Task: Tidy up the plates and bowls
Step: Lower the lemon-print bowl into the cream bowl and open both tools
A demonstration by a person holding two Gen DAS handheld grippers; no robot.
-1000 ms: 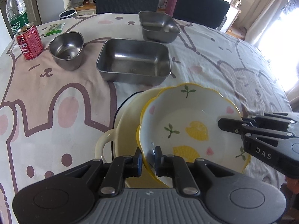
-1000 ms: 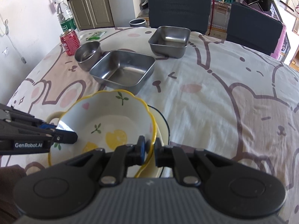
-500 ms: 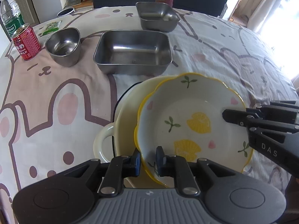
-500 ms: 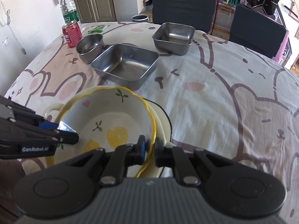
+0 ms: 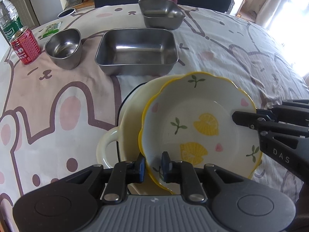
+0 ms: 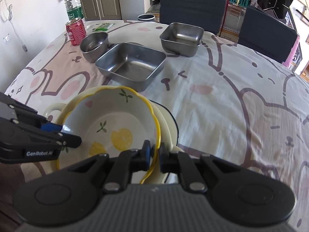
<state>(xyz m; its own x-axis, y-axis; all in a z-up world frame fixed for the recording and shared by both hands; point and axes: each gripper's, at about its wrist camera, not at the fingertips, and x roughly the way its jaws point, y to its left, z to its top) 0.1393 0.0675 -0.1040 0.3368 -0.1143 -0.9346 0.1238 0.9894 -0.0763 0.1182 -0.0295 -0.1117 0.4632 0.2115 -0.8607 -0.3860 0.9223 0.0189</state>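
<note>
Left gripper (image 5: 152, 163) straddles the lemon-print bowl (image 5: 199, 127) rim, its jaws just loosening; right gripper (image 6: 155, 150) clamps the opposite rim, over the cream casserole dish (image 5: 131, 119)

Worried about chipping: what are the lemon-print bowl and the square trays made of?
Lemon-print bowl: looks like glazed ceramic, given its glossy white surface and painted motifs. Large square tray and small square tray: likely stainless steel, grey with a brushed sheen and soft reflections.
</note>
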